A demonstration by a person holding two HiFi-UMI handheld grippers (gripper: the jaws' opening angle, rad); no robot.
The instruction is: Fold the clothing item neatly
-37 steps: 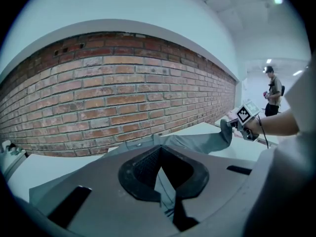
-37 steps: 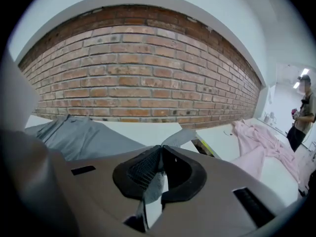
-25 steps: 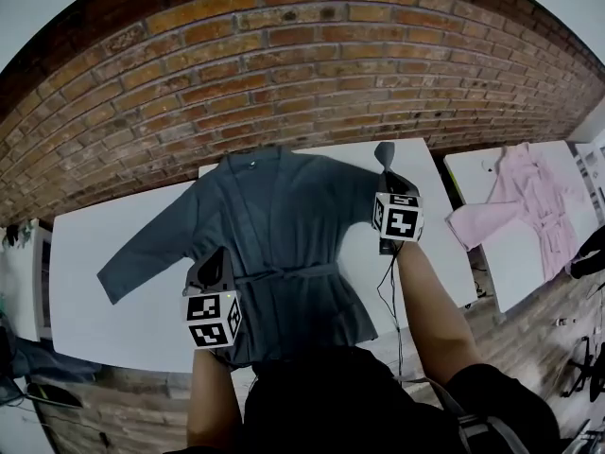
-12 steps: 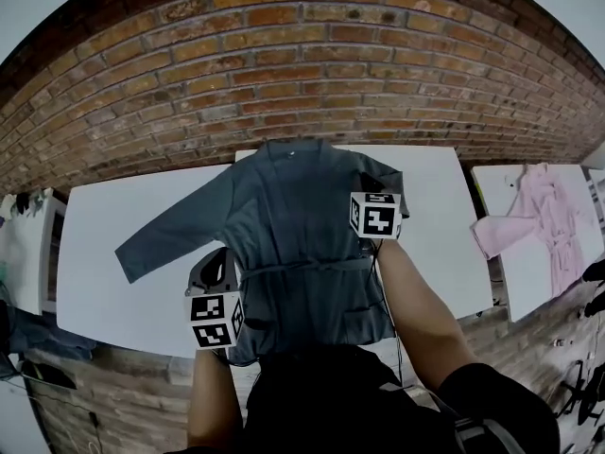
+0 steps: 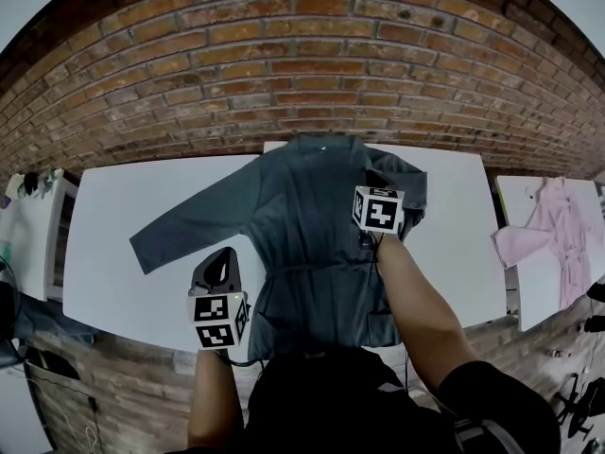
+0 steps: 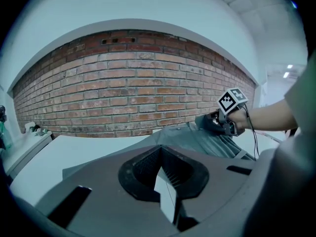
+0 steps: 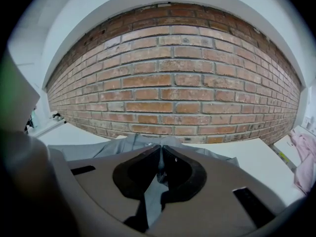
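A grey-blue robe lies front up on the white table, its left sleeve stretched out to the left. My right gripper is over the robe's right chest, shut on the right sleeve, which is folded in over the body. In the right gripper view, grey cloth sits pinched between the jaws of the right gripper. My left gripper hovers over bare table left of the robe's waist, shut and empty. The left gripper view shows the left gripper, the robe and the right gripper.
A brick wall runs behind the table. A pink robe lies on a second white table at the right. A white cabinet stands at the left. The table's front edge is close to my body.
My right gripper has carried the right sleeve leftward, from beyond the robe's edge onto its chest. My left gripper has moved left off the robe's hem onto bare table.
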